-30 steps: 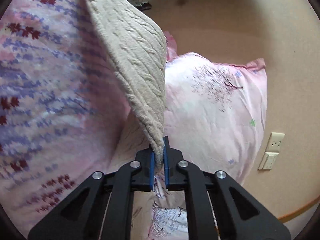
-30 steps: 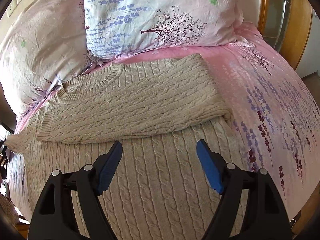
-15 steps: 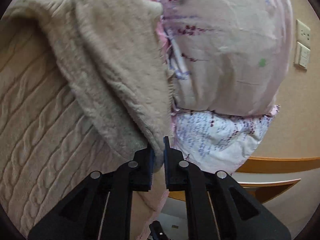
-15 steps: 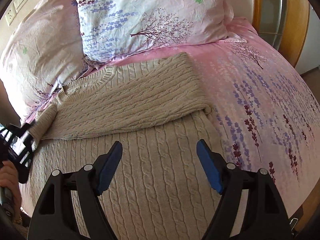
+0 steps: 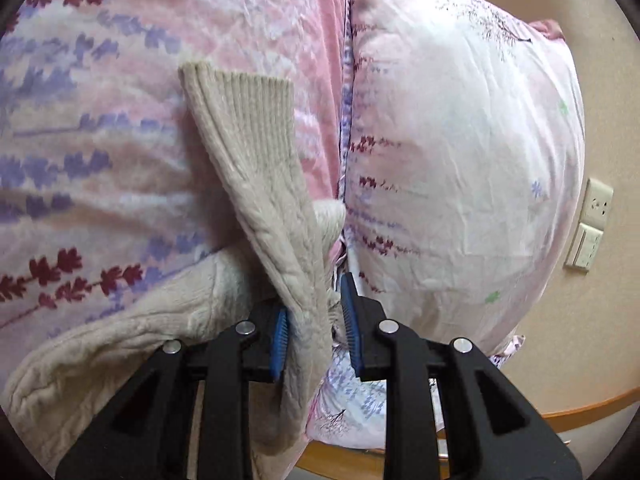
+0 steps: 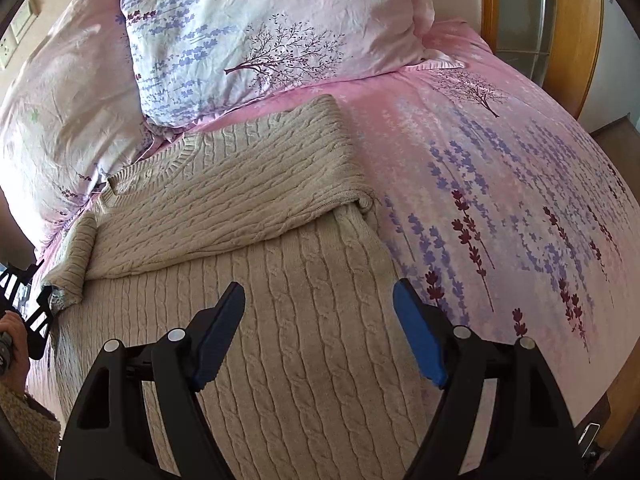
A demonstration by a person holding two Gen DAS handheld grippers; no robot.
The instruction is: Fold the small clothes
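1. The cable-knit sweater is spread on the bed, neckline up by the pillows, hem toward the right camera. So its long axis runs pillows to foot of bed. One sleeve is already folded flat across the chest.
2. The other sleeve sits off the sweater's left edge. In the left view its ribbed cuff lies on the duvet cover, pointing away from the camera.
3. The left hand-held gripper has its blue pads a bit apart with the sleeve knit between them. Looks like a loose hold at best, not a firm pinch.
4. The right hand-held gripper is spread wide above the sweater body, holding nothing.
5. Risks, as I see it: that loose hold could let the thick knit slide out mid-fold. Dragging the sleeve could also bunch it or pull the finished sleeve out of line, since nothing pins the body down.
6. Around it: two floral pillows and a wooden bed frame.
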